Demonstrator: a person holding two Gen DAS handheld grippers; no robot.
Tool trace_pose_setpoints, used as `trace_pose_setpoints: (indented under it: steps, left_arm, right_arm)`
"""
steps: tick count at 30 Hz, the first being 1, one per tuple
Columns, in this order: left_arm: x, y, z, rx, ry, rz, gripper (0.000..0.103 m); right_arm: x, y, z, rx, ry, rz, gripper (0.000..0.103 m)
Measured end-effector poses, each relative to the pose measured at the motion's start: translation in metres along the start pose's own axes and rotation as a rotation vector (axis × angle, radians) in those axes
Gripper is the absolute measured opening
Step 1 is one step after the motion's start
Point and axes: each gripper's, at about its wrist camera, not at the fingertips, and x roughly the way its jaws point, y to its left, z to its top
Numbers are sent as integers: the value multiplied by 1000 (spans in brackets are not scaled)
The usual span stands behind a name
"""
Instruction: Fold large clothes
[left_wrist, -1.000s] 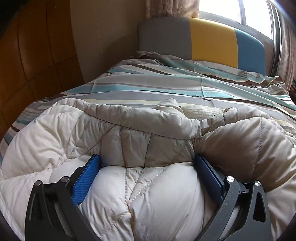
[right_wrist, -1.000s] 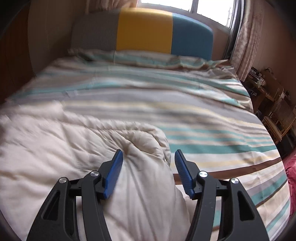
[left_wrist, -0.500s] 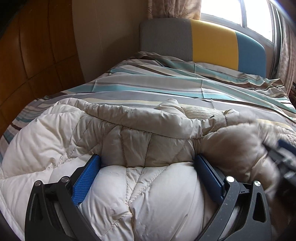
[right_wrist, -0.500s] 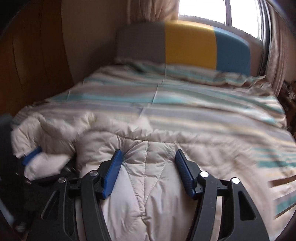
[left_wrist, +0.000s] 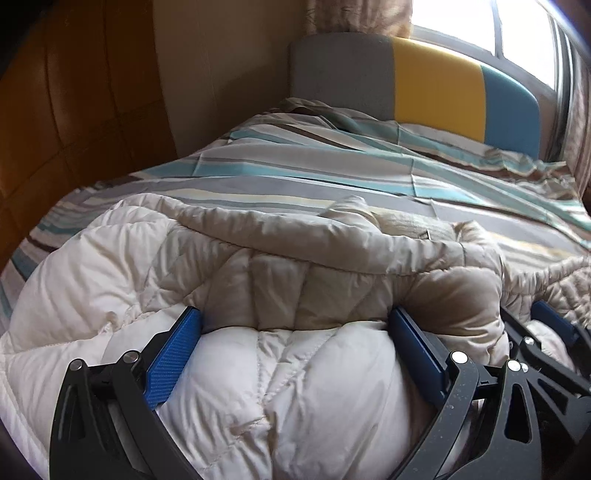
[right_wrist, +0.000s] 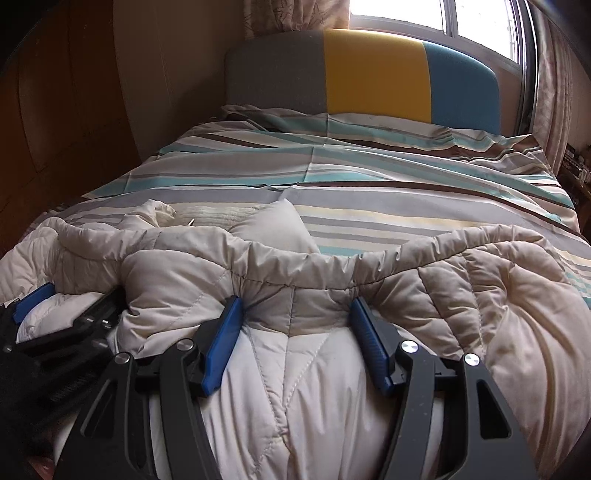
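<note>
A cream quilted down coat (left_wrist: 258, 258) (right_wrist: 443, 295) lies bunched across the near end of a bed. My left gripper (left_wrist: 295, 317) stands wide, with a thick puffy roll of the coat filling the gap and pressed by both blue pads. My right gripper (right_wrist: 295, 304) grips another thick fold of the same coat, and the fabric creases at its pad tips. The two grippers sit side by side. In the left wrist view the right gripper (left_wrist: 546, 332) shows at the right edge. In the right wrist view the left gripper (right_wrist: 55, 314) shows at the left edge.
A striped teal, grey and brown bed cover (left_wrist: 332, 173) (right_wrist: 369, 184) stretches beyond the coat to a grey, yellow and blue headboard (right_wrist: 373, 70) under a bright window. Wooden panelling (left_wrist: 74, 110) runs along the left. Cluttered furniture (right_wrist: 576, 162) stands at the far right.
My right gripper swung leftward over the coat and now sits close beside the left gripper, entering the left wrist view. The left gripper kept its hold and place.
</note>
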Motion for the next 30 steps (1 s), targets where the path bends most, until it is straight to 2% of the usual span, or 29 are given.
trace_pose_setpoints:
  steps: [4, 8, 12, 16, 19, 21, 25, 30]
  left_arm:
    - [-4, 6, 1, -5, 17, 7, 100]
    - [-10, 8, 11, 28, 57, 26, 100]
    - [-22, 24, 28, 35, 17, 69, 100]
    - [-19, 52, 38, 35, 4, 138, 100]
    - [1, 66, 31, 38, 59, 176, 100]
    - [10, 72, 22, 33, 56, 161, 100]
    - [18, 82, 10, -10, 21, 109, 100]
    - [29, 89, 8, -57, 52, 64, 100]
  right_arm:
    - [-2, 0, 2, -3, 10, 3, 62]
    - [-12, -7, 11, 6, 71, 35, 66]
    - [-49, -30, 20, 63, 6, 67, 66]
    - [-70, -66, 23, 82, -23, -39, 66]
    - [-50, -84, 15, 91, 50, -94, 67]
    - [-35, -90, 6, 99, 85, -94, 68]
    - [-23, -81, -4, 58, 49, -132, 74]
    - [-18, -81, -6, 52, 44, -145, 75]
